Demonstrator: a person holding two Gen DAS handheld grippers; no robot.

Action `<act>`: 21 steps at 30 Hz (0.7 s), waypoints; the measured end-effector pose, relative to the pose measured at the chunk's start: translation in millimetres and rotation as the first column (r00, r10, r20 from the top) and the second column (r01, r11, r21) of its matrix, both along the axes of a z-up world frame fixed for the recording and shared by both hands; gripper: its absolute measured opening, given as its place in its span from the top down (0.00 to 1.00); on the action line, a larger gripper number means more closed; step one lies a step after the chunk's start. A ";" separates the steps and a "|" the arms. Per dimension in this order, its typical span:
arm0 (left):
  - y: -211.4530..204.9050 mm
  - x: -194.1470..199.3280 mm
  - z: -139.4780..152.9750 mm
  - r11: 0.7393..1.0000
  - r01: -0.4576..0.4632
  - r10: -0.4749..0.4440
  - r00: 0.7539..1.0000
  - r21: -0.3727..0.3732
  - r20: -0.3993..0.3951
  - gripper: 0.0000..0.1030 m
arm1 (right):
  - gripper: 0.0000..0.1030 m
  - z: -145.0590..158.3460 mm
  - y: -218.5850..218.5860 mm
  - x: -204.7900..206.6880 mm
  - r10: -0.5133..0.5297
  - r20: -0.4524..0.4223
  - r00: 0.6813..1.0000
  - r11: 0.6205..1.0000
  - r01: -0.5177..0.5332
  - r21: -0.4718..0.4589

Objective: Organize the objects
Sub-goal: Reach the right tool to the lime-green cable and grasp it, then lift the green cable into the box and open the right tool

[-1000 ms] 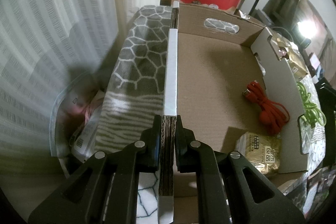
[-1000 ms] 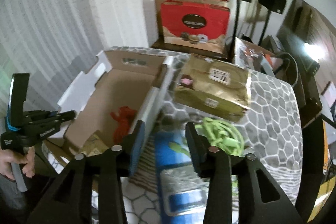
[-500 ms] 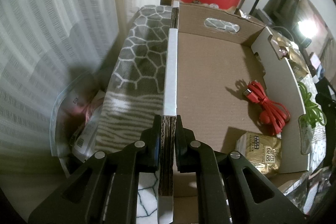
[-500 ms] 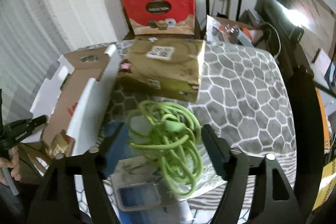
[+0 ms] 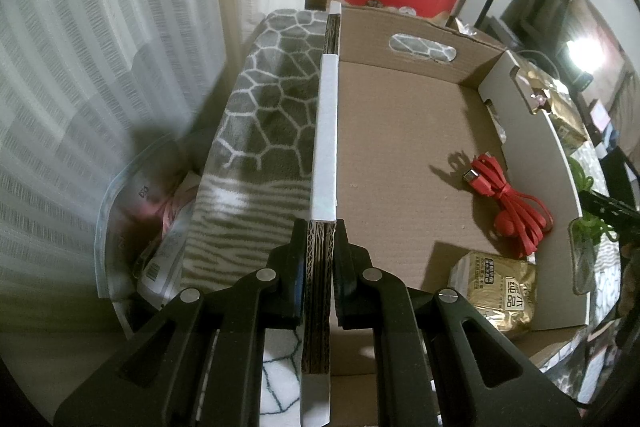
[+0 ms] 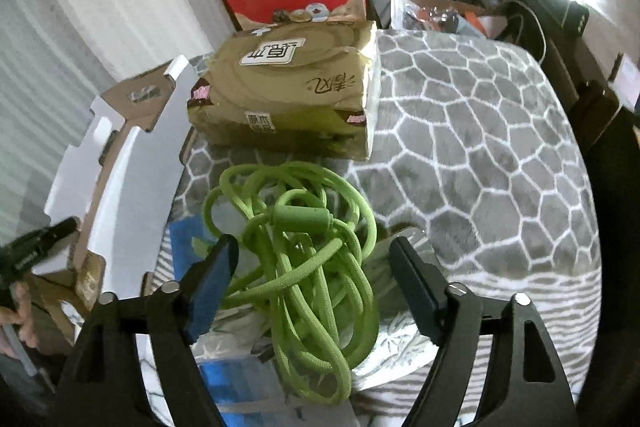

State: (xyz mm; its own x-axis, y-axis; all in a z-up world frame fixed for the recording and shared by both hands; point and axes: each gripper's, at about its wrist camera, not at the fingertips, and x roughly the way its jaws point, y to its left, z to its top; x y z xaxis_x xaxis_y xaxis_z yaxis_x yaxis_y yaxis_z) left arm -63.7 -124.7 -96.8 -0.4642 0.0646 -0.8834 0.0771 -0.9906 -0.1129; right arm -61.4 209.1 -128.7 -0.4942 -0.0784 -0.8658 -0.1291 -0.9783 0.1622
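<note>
Tangled green rope (image 6: 304, 255) on patterned cloth; coiled red cable (image 5: 508, 199) and gold packet (image 5: 496, 297) inside cardboard box (image 5: 400, 131).

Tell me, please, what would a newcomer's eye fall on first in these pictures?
Probably the bright green rope, coiled on the grey patterned blanket between the open fingers of the right gripper, with a gold tissue pack beyond it. Next, the left gripper clamped on the wall of the cardboard box, which holds a red cable.
</note>
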 end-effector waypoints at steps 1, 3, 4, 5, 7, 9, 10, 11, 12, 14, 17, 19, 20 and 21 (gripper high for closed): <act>-0.1 0.0 0.0 1.000 0.000 0.000 1.000 0.000 0.000 0.90 | 0.37 0.8 -2.7 -0.3 0.006 0.000 1.000 1.000 -0.006 0.020; -0.3 0.4 -0.1 1.000 0.000 0.000 1.000 0.000 0.000 0.90 | 0.40 1.2 -6.6 -0.2 0.011 -0.005 1.000 0.999 -0.011 0.045; 0.0 0.5 -0.2 1.000 0.000 0.000 1.000 0.000 0.000 0.90 | 0.42 1.9 -8.7 -0.1 0.013 -0.007 1.000 0.998 -0.012 0.059; -0.3 0.2 -0.1 1.000 0.000 0.000 1.000 0.000 0.000 0.90 | 0.43 2.3 -10.1 -0.6 0.013 -0.007 1.000 0.997 -0.013 0.070; -0.4 0.2 -0.1 1.000 0.001 -0.001 1.000 0.000 0.001 0.90 | 0.45 2.2 -11.4 -2.3 0.014 -0.008 1.000 0.996 -0.013 0.086; -0.3 0.3 -0.1 1.000 0.001 -0.001 1.000 0.000 0.000 0.90 | 0.49 3.0 -13.4 -1.7 0.017 -0.015 1.000 0.995 -0.015 0.102; -0.3 0.2 -0.1 1.000 0.001 -0.001 1.000 0.001 0.000 0.90 | 0.54 4.1 -13.6 -1.4 0.018 -0.022 1.000 0.994 -0.015 0.109; -0.2 0.2 0.0 1.000 0.001 -0.001 1.000 0.001 0.000 0.90 | 0.57 6.0 -14.4 -0.8 0.019 -0.033 0.999 0.993 -0.015 0.117; -0.3 0.4 -0.4 1.000 0.001 -0.001 1.000 0.003 0.001 0.90 | 0.58 6.9 -15.9 -1.0 0.022 -0.035 0.999 0.992 -0.018 0.122; -0.1 1.0 -0.9 1.000 0.000 0.000 1.000 0.006 0.001 0.90 | 0.62 9.9 -16.7 -0.5 0.026 -0.042 0.999 0.992 -0.020 0.122; -2.7 2.0 -2.0 1.000 -0.002 0.002 1.000 0.013 0.000 0.90 | 0.65 18.2 -14.7 1.8 0.013 -0.061 0.998 0.994 -0.006 0.105; -3.3 2.9 -2.4 1.000 -0.002 0.002 1.000 0.015 0.001 0.90 | 0.65 27.2 -13.1 3.5 0.009 -0.082 0.997 0.996 -0.002 0.084; -3.3 2.9 -2.3 1.000 -0.002 0.002 1.000 0.016 0.001 0.90 | 0.65 32.5 -12.9 4.3 0.007 -0.093 0.996 0.997 0.000 0.075; -3.4 2.8 -2.2 1.000 -0.002 0.002 1.000 0.016 0.001 0.90 | 0.66 38.7 -13.4 4.8 0.008 -0.105 0.994 0.998 0.000 0.069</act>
